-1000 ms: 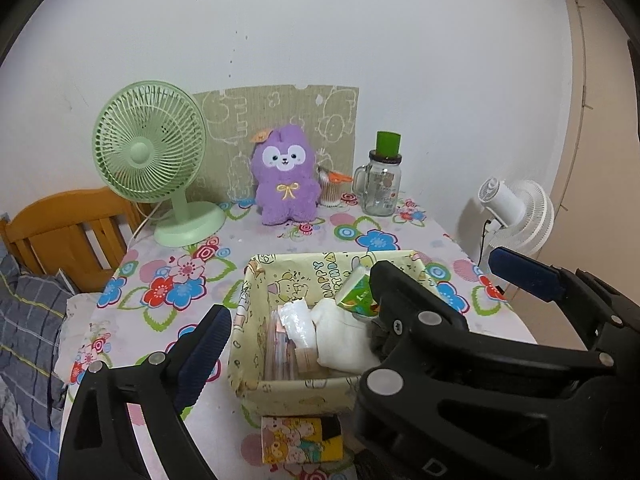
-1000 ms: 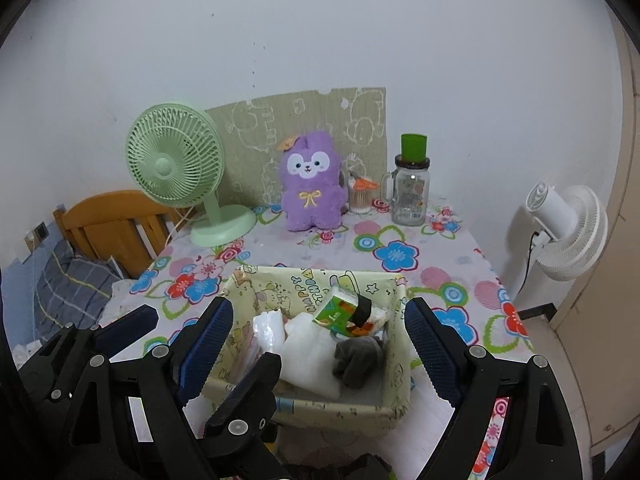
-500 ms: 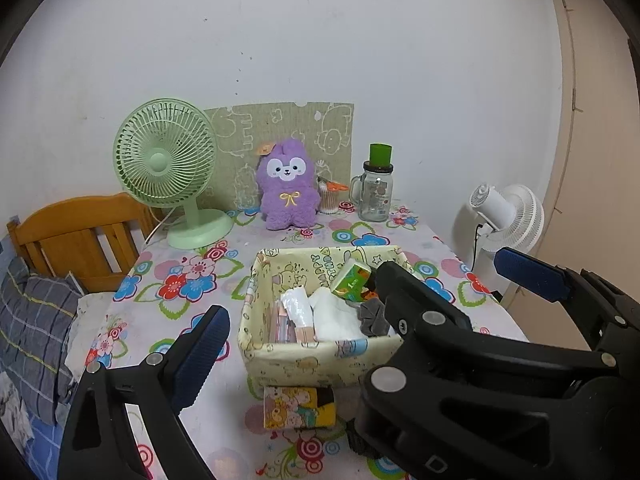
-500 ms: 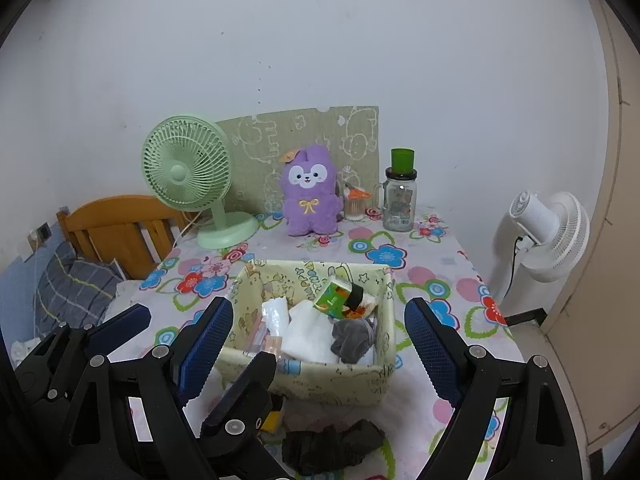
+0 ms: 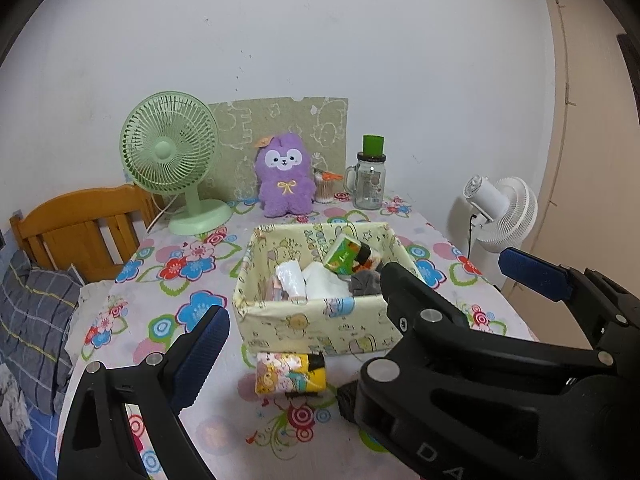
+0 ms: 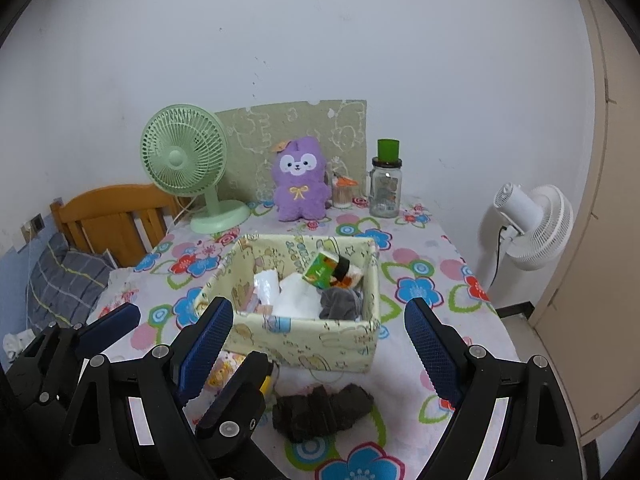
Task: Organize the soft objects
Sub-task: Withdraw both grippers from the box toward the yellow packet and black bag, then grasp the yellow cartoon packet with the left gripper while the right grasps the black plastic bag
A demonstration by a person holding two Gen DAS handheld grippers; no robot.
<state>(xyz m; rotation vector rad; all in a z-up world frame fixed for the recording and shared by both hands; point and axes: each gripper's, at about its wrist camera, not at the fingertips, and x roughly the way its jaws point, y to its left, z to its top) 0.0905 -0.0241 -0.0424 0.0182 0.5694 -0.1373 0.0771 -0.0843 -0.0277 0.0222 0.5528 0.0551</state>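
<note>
Both grippers have pulled back from the pale yellow cartoon-print fabric storage box (image 6: 304,332) over the last second: the box, which filled the lower centre of each wrist view, now sits further off, with more of the floral-print tabletop (image 6: 420,280) exposed in front of it.

The retreat brings into view two items outside the box: a dark charcoal crumpled cloth bundle (image 6: 322,410) lying on the tabletop just in front of the box, and a small yellow cartoon-print packet (image 5: 290,372) just beside the box's front wall.

The box contains white folded cloth (image 6: 298,300), a grey bundled cloth (image 6: 340,304) and a green-and-black packet (image 6: 330,268).

The left gripper (image 5: 360,300) is spread wide and holds nothing. The right gripper (image 6: 318,344) is likewise wide open and empty, hovering above the dark bundle.

Judgement: the last deposit appears complete; the dark bundle and the yellow packet remain to be stowed, and the right gripper is better placed for the bundle.
</note>
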